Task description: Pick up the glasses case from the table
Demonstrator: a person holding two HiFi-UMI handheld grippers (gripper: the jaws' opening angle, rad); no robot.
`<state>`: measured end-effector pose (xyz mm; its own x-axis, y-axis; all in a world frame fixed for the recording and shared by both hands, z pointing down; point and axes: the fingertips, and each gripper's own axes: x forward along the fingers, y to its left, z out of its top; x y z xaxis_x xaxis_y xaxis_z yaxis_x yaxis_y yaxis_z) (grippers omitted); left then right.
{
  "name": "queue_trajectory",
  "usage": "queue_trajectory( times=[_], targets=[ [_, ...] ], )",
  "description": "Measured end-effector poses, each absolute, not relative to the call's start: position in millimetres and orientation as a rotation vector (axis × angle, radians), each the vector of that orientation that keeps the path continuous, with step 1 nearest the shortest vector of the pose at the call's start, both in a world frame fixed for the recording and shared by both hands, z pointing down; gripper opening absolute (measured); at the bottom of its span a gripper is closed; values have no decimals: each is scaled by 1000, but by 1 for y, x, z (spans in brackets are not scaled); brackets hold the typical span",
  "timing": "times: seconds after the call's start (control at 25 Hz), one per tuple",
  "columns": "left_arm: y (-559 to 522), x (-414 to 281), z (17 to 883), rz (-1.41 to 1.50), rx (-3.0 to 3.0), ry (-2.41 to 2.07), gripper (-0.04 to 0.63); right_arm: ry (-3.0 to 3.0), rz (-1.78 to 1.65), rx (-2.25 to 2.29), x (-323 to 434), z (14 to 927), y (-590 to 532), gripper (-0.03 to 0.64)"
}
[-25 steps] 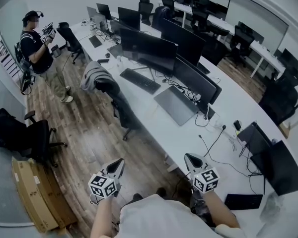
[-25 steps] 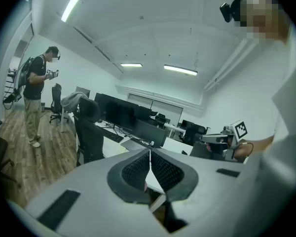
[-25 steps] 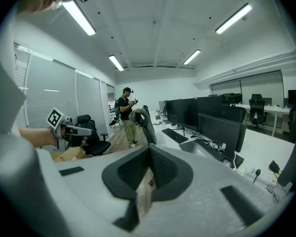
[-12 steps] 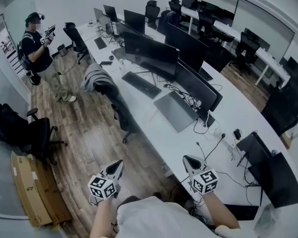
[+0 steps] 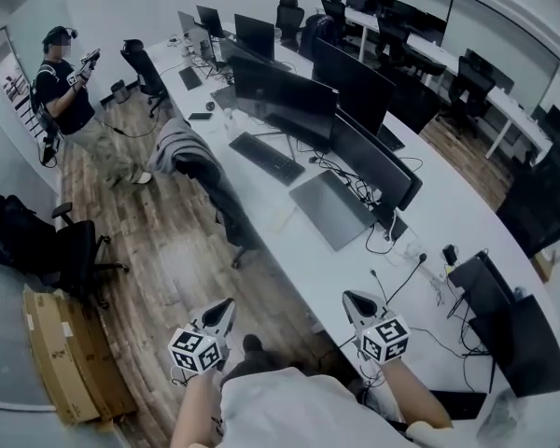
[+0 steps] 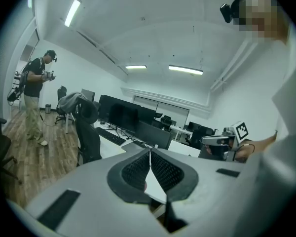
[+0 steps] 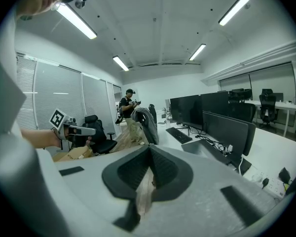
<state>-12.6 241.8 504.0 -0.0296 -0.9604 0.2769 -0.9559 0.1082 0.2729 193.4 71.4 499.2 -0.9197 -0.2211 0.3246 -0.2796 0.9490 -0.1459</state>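
Note:
I cannot make out a glasses case for certain in any view; a small dark object [image 5: 200, 117] lies far up the white desk [image 5: 303, 250], too small to tell. In the head view my left gripper [image 5: 224, 306] hangs over the wooden floor beside the desk's near edge. My right gripper [image 5: 351, 299] is held over the desk's near end. Both point forward along the desk. In the left gripper view the left gripper [image 6: 149, 154] has its jaws together with nothing between them. The right gripper [image 7: 149, 149] looks the same, shut and empty.
Monitors [image 5: 282, 93], a keyboard [image 5: 265, 151], a flat grey laptop [image 5: 331, 208] and loose cables line the long desk. A chair draped with a grey jacket [image 5: 180, 147] stands at its left side. A black chair [image 5: 39, 246] and cardboard boxes [image 5: 61, 360] sit lower left. A person [image 5: 71, 96] stands far left.
The whole view has crept forward along the desk, both grippers with it. The standing person at far left has stepped and shifted stance. Both grippers stay shut.

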Motion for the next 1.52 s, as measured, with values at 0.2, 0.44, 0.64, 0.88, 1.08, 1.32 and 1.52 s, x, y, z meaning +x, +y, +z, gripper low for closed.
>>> queue_trajectory(
  times=[0.2,0.44,0.64,0.88,1.08,1.32,1.52],
  targets=[
    [223,-38,506,-17,1888,-2007,12,-2778,274,390,174,505,59,-2],
    [196,-86,522,9,1911,-1965,12,-2744,290,465,138,512,38,-2],
    [171,-133,534,41,1931,-1916,12,-2704,280,514,100,515,24,-2],
    [141,-184,542,77,1996,-1834,12,-2652,287,602,62,521,10,-2],
    [120,-210,544,119,2090,-1769,12,-2625,291,671,35,526,3,-2],
    [99,-229,547,135,2142,-1702,12,-2609,304,727,11,526,-2,-2],
    [80,-236,552,154,2147,-1715,12,-2588,324,749,8,533,-6,-2]
  ],
)
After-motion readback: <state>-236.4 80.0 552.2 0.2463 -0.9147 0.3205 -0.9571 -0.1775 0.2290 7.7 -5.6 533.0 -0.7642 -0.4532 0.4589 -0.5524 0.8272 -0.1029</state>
